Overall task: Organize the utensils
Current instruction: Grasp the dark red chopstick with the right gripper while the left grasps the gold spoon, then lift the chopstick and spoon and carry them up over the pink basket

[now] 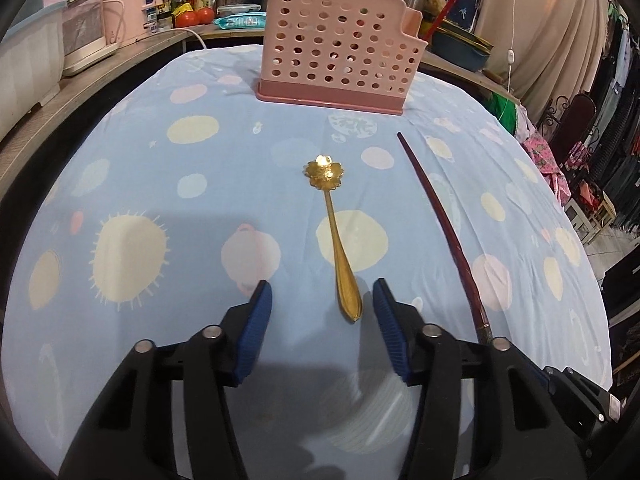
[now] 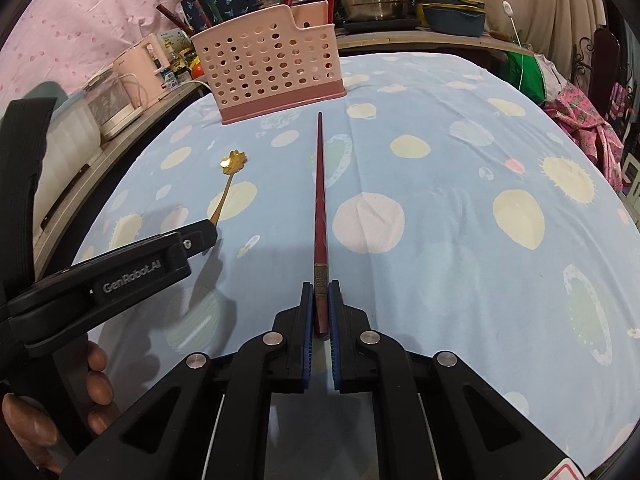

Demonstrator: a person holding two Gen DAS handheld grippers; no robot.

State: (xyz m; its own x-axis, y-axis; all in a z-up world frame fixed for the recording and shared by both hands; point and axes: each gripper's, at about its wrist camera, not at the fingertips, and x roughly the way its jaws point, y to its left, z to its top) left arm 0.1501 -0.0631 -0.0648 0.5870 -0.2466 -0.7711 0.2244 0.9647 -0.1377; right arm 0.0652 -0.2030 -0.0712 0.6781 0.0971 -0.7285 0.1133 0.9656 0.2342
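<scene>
right gripper (image 2: 321,300) pinches chopstick (image 2: 320,200) butt, stiff, light | left gripper (image 1: 322,300) spread astride gold spoon (image 1: 334,236) handle, thin, slippery | both lie before pink holder (image 1: 340,40)

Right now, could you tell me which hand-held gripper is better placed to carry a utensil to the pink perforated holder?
The right hand-held gripper: it is already shut on the dark red chopstick. The left hand-held gripper is open around the gold flower-bowled spoon's handle.

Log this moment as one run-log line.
left gripper: open, straddling gold spoon handle | right gripper: shut on red chopstick | pink holder: upright beyond
</scene>
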